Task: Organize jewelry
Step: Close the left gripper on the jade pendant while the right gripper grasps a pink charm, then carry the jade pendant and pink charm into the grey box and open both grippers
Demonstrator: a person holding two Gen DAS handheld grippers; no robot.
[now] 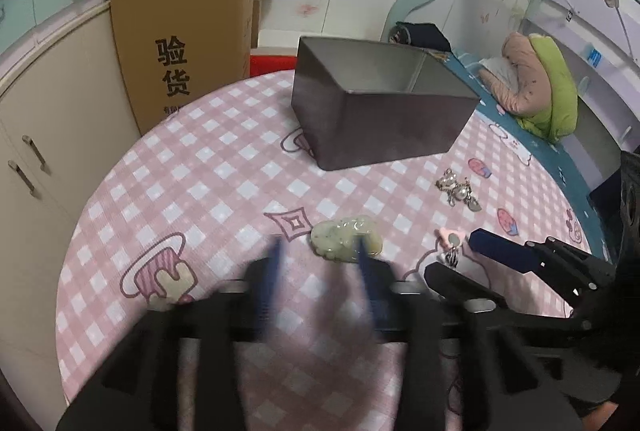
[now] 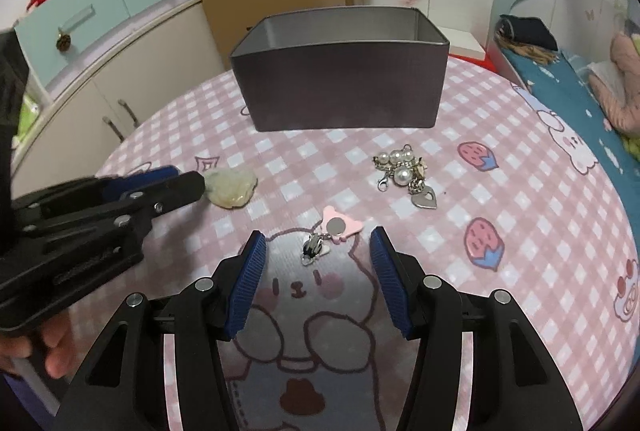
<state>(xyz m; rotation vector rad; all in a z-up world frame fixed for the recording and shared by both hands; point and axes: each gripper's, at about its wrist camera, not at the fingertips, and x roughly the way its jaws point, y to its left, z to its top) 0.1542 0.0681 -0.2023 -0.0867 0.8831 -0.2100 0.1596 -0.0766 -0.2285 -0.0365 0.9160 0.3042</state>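
jade pendant (image 2: 234,187) beside the spread left gripper (image 1: 320,251); right gripper (image 2: 318,247) spread around pink clip (image 2: 340,225); dark tin (image 2: 340,79) behind.

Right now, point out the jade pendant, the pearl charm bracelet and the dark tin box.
jade pendant (image 2: 234,187), right wrist view, middle of the pale green stone.
pearl charm bracelet (image 2: 403,174), right wrist view, the big pearl.
dark tin box (image 2: 344,87), right wrist view, front wall.
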